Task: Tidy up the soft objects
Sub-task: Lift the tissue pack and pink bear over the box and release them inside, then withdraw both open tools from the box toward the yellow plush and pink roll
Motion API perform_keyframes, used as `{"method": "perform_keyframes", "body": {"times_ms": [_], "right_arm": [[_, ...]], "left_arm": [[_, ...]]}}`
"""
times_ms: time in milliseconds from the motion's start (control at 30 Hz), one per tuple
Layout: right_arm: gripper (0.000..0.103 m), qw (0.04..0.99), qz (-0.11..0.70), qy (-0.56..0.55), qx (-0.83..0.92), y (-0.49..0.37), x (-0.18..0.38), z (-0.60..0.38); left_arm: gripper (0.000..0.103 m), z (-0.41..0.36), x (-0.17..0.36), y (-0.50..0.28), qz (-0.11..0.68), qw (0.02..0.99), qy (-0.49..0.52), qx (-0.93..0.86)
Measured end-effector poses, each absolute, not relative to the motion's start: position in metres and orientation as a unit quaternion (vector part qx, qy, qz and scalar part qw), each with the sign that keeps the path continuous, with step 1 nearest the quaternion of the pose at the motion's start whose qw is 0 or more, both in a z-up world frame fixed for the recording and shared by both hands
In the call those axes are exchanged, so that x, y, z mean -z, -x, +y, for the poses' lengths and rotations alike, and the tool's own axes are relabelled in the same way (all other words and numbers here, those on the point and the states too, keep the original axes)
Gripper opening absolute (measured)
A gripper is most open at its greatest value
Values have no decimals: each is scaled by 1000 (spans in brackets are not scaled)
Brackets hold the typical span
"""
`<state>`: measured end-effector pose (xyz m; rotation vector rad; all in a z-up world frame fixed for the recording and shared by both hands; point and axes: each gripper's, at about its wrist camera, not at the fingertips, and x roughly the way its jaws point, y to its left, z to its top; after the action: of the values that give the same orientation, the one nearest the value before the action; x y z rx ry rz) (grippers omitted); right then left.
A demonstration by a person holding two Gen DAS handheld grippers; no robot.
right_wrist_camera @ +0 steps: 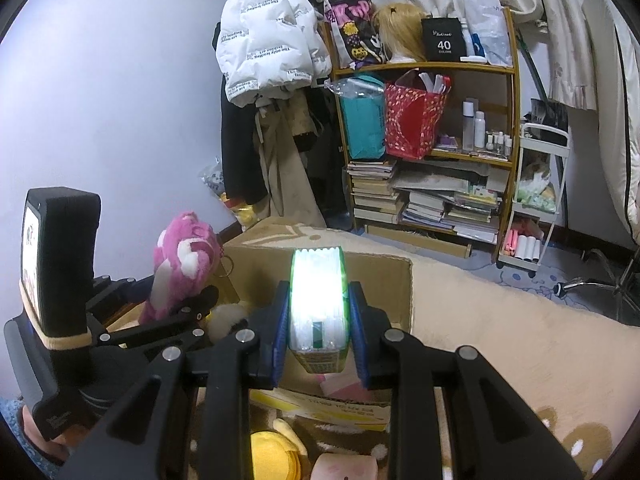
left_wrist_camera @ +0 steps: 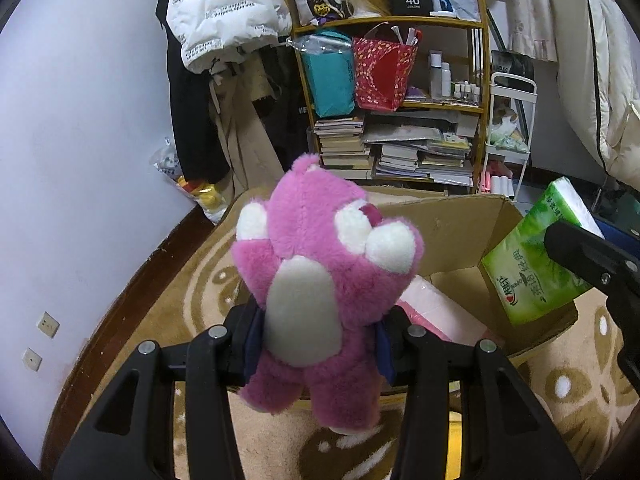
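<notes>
My left gripper (left_wrist_camera: 318,340) is shut on a pink plush bear (left_wrist_camera: 320,264) around its waist and holds it upright above the near left side of an open cardboard box (left_wrist_camera: 452,216). The bear also shows in the right wrist view (right_wrist_camera: 180,264), with the left gripper (right_wrist_camera: 176,304) beneath it. My right gripper (right_wrist_camera: 320,328) is shut on a green tissue pack (right_wrist_camera: 318,300) and holds it over the box (right_wrist_camera: 384,276). The tissue pack shows in the left wrist view (left_wrist_camera: 536,256) at the box's right side. A pink pack (left_wrist_camera: 436,308) lies inside the box.
A beige patterned rug (left_wrist_camera: 180,300) covers the floor. A wooden shelf (left_wrist_camera: 400,100) with books and bags stands behind the box, a white cart (right_wrist_camera: 536,196) to its right. A yellow soft object (right_wrist_camera: 276,456) and a pink one (right_wrist_camera: 344,468) lie near my right gripper.
</notes>
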<state>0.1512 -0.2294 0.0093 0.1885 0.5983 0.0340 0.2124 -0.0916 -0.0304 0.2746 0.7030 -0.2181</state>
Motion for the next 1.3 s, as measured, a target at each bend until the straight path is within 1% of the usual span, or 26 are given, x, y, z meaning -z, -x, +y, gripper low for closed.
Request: {"method": "perform_keyframes", "body": {"times_ms": [400, 533, 667, 700, 733, 767, 800, 833, 867, 900, 967, 1000, 1033, 1067, 1133, 1167, 1200, 1267, 1300], "right_arm": [[29, 943, 318, -98, -9, -160, 19, -232], [29, 938, 329, -107, -14, -163, 28, -235], [30, 935, 336, -110, -17, -164, 33, -235], [31, 935, 335, -110, -17, -163, 34, -234], [32, 935, 336, -111, -18, -163, 35, -235], [34, 935, 337, -112, -19, -164, 35, -235], [42, 935, 336, -113, -19, -163, 35, -235], [46, 935, 334, -115, -18, -162, 35, -236], [54, 936, 331, -116, -18, -161, 34, -237], [57, 937, 328, -119, -18, -160, 33, -237], [57, 936, 328, -125, -26, -160, 32, -239], [58, 935, 330, -128, -29, -160, 31, -239], [58, 934, 330, -131, -30, -160, 30, -240], [58, 934, 329, -134, -29, -159, 29, -241], [63, 935, 324, -139, -29, -156, 25, -242], [68, 936, 322, -140, -29, -155, 23, -242], [71, 937, 319, -139, -28, -153, 21, -242], [75, 940, 313, -133, -22, -148, 15, -241], [80, 941, 311, -131, -21, -147, 13, -241]], "left_arm": [[45, -93, 43, -223, 349, 921, -135, 105], [47, -96, 51, -233, 363, 916, -141, 100], [53, -94, 53, -237, 376, 912, -131, 97], [58, -94, 53, -237, 376, 913, -129, 96], [59, -92, 52, -237, 375, 914, -127, 93], [61, -91, 51, -237, 373, 915, -126, 92], [64, -91, 51, -236, 372, 915, -126, 92], [67, -90, 49, -236, 371, 916, -127, 90], [68, -89, 48, -236, 370, 916, -127, 90], [69, -87, 46, -235, 368, 917, -126, 89], [71, -84, 43, -233, 368, 918, -124, 87], [76, -83, 42, -232, 367, 918, -124, 86], [84, -81, 39, -231, 365, 919, -122, 85], [87, -80, 36, -230, 363, 920, -122, 84], [93, -75, 28, -225, 348, 927, -121, 76], [95, -73, 24, -223, 342, 929, -121, 73], [97, -72, 21, -222, 340, 930, -121, 71], [97, -69, 14, -216, 333, 932, -122, 73], [97, -68, 11, -214, 331, 933, -124, 72]]}}
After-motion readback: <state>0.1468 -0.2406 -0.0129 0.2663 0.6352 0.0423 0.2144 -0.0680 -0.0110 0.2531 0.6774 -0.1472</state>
